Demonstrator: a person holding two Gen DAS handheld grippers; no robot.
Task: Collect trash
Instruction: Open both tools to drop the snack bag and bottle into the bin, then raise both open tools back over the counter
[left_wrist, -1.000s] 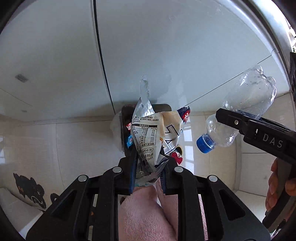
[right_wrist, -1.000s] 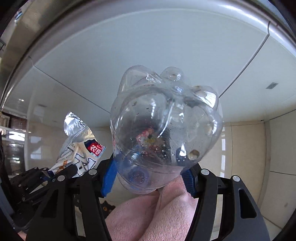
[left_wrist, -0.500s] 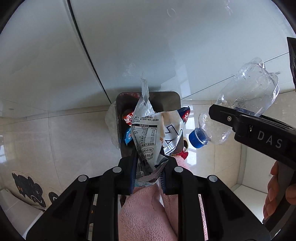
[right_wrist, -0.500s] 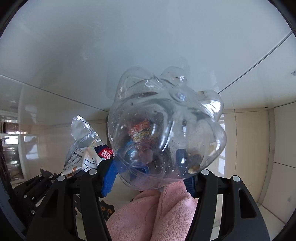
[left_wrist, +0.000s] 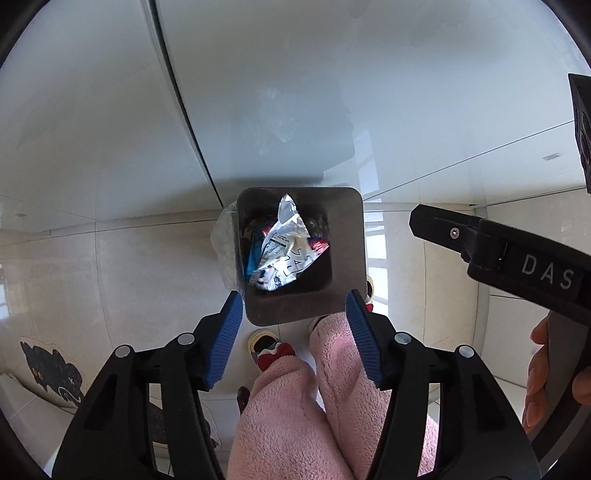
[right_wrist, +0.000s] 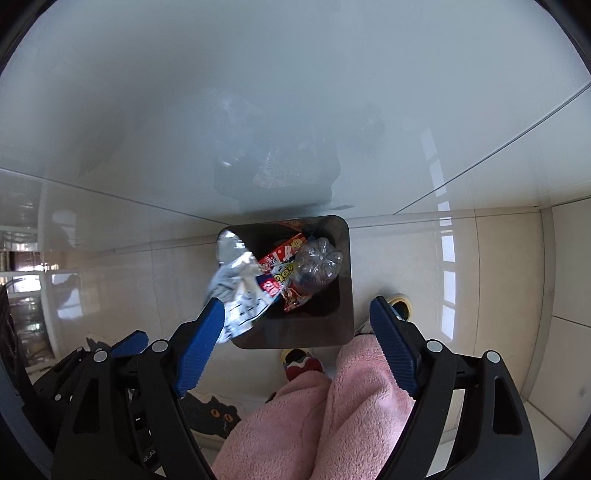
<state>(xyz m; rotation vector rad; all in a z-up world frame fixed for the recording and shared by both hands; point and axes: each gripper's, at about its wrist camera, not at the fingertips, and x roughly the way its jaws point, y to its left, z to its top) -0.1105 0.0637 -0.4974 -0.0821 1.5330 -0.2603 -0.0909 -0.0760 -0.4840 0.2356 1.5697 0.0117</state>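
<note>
You are looking straight down, from both wrist cameras, into a square dark metal trash bin (left_wrist: 347, 254) standing on a pale tiled floor against a glossy white cabinet front. Your left gripper (left_wrist: 293, 332) hangs just above the bin's near rim; its blue-padded jaws have just been opening and now stand apart with nothing between them. The silver snack wrapper (left_wrist: 284, 247) lies crumpled inside the bin, on top of other colourful packets. Your right gripper (right_wrist: 297, 341) also points down over the bin; its jaws have just been opening too and are wide apart and empty. The clear plastic bottle (right_wrist: 317, 267) rests base-up inside the bin toward its far right corner, beside a red snack packet (right_wrist: 282, 254). In the right view the silver wrapper (right_wrist: 236, 291) appears to reach over the bin's left rim, though whether it truly overhangs cannot be told from this angle. Your pink fleece trouser legs (left_wrist: 310, 413) and slippers show below the grippers. To finish this drop well, keep both sets of jaws fully spread and lift straight up, so no pad catches the wrapper's edge and drags it out. Check that wrapper before leaving; if it sits on the rim, nudge it inward with a closed fingertip.
</note>
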